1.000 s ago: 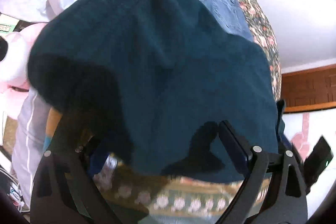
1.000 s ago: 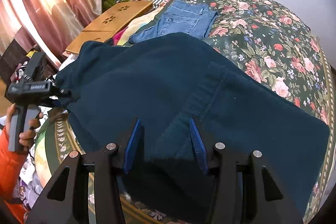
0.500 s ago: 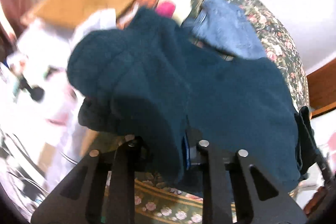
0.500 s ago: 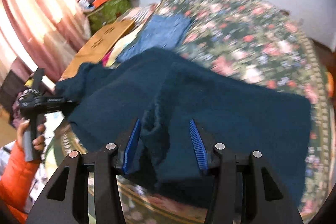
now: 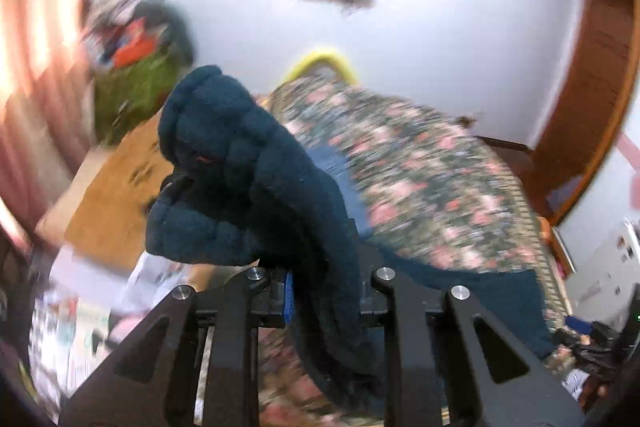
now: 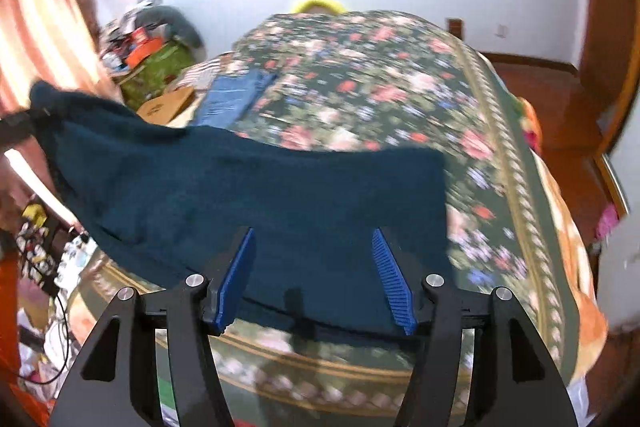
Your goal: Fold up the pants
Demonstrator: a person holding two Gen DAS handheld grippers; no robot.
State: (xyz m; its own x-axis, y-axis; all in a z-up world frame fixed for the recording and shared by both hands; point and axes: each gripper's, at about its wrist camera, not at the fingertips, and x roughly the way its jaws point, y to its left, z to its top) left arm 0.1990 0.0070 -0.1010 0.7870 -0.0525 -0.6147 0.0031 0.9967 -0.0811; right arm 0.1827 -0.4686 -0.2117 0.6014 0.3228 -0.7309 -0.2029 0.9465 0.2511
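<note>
Pinching dark teal fleece pants [image 5: 256, 163] in left gripper [image 5: 326, 287], bunched, probably waistband; right gripper [image 6: 312, 275] fingers spread wide, empty.

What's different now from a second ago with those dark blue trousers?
The left gripper, open over the dark teal fleece pants a second ago, has shut on one end and lifted it off the floral bedspread. The right gripper had a ridge of the fabric between its fingers; now it is wide open and empty. The folded blue jeans stayed put.
</note>
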